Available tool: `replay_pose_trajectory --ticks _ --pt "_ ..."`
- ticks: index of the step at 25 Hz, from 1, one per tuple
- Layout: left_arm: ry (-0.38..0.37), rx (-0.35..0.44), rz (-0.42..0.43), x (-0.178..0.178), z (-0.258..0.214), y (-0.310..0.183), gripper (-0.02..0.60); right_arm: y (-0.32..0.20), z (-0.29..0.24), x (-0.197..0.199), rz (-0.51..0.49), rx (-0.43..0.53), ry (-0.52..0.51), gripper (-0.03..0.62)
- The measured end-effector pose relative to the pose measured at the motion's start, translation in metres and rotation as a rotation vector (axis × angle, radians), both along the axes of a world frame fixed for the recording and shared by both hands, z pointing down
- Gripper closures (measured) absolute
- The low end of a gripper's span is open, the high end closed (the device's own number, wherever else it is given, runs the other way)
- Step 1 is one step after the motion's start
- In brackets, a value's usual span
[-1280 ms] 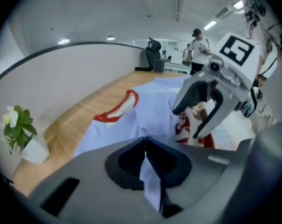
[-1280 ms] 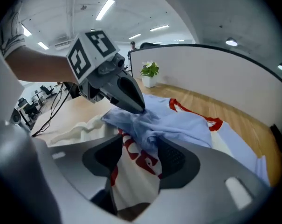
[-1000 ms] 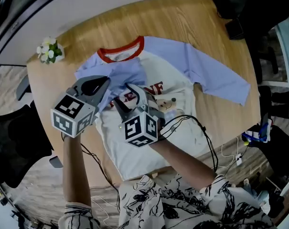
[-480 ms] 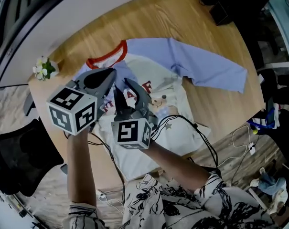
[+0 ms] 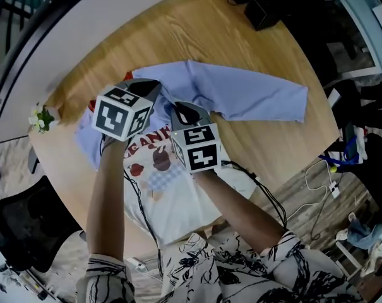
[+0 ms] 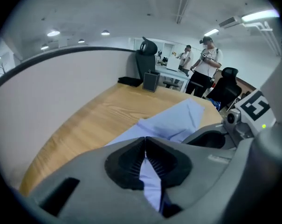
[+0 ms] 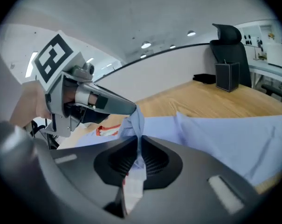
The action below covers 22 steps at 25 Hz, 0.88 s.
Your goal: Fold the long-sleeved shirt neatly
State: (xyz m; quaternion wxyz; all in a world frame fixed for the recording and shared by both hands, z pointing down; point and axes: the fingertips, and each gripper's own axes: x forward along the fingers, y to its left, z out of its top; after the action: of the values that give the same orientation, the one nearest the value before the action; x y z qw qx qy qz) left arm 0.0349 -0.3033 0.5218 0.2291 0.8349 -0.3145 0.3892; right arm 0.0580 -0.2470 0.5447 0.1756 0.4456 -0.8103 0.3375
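Pale-blue-and-white long-sleeved shirt (image 5: 241, 96) on a tan wood-grain table (image 5: 197, 30)
Its sleeves are pale blue; the body is white with red lettering.

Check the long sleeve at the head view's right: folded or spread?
Spread: the blue sleeve lies flat, stretched out across the wooden table.

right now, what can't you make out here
Head view: marker cubes hide where the left gripper and the right gripper, jaws just closed, pinch the shirt.
Head view: those cubes also cover part of the shirt's print.
Left gripper view: its body blocks most of the shirt.
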Motion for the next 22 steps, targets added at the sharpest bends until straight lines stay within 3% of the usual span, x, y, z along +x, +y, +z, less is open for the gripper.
replay_pose_trajectory --ticks 5,7,9,12,14,18,22 --pt "-0.019 -0.104 0.014 0.032 0.052 -0.013 0.566 -0.011 0.042 0.032 0.098 -0.184 -0.045 0.547" --pt "0.019 -0.137 -0.006 0.041 0.065 -0.017 0.565 -0.014 0.045 0.042 0.148 -0.223 -0.106 0.519" --pt "0.113 -0.14 -0.05 0.051 0.064 -0.026 0.551 -0.014 0.04 0.053 0.187 -0.227 -0.151 0.474" --pt "0.296 -0.066 -0.11 0.066 0.03 -0.044 0.409 -0.009 0.016 0.079 0.249 -0.163 -0.173 0.452" --pt "0.33 -0.001 -0.082 0.077 0.004 -0.046 0.358 -0.002 -0.003 0.101 0.275 -0.092 -0.15 0.418" --pt "0.286 0.123 0.074 0.123 -0.032 -0.033 0.343 0.013 -0.034 0.157 0.298 0.042 -0.04 0.375" --pt "0.193 0.22 0.23 0.19 -0.034 -0.013 0.333 0.024 -0.041 0.239 0.371 0.12 0.108 0.338"
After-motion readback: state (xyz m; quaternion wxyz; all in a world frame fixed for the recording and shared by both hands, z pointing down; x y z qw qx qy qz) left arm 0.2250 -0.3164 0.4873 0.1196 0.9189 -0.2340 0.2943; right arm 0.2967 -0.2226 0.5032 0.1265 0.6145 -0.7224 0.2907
